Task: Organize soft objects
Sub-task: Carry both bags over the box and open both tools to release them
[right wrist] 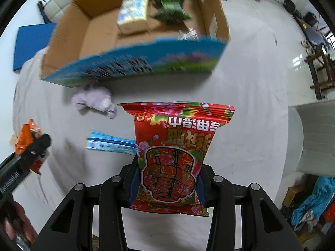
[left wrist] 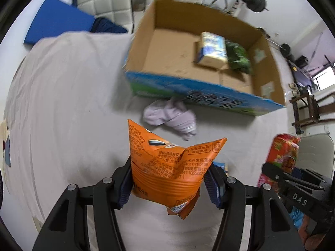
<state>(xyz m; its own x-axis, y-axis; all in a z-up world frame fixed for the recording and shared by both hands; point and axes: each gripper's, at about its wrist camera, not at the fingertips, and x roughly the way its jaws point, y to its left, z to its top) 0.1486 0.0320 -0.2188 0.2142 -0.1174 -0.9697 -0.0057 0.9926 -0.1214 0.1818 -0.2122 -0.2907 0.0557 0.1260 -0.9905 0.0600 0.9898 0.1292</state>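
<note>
Bright, even daylight with motion smear in both wrist views.

We see soft, diffuse light and only faint shadows; a window [left wrist: 320, 79] glows at three o'clock in the left view, and glare patches shine on the floor [right wrist: 297, 60] at two o'clock in the right view. The cardboard box [left wrist: 188, 96] is smeared, the held packets stay sharp, and edges bow into a black rim.
</note>
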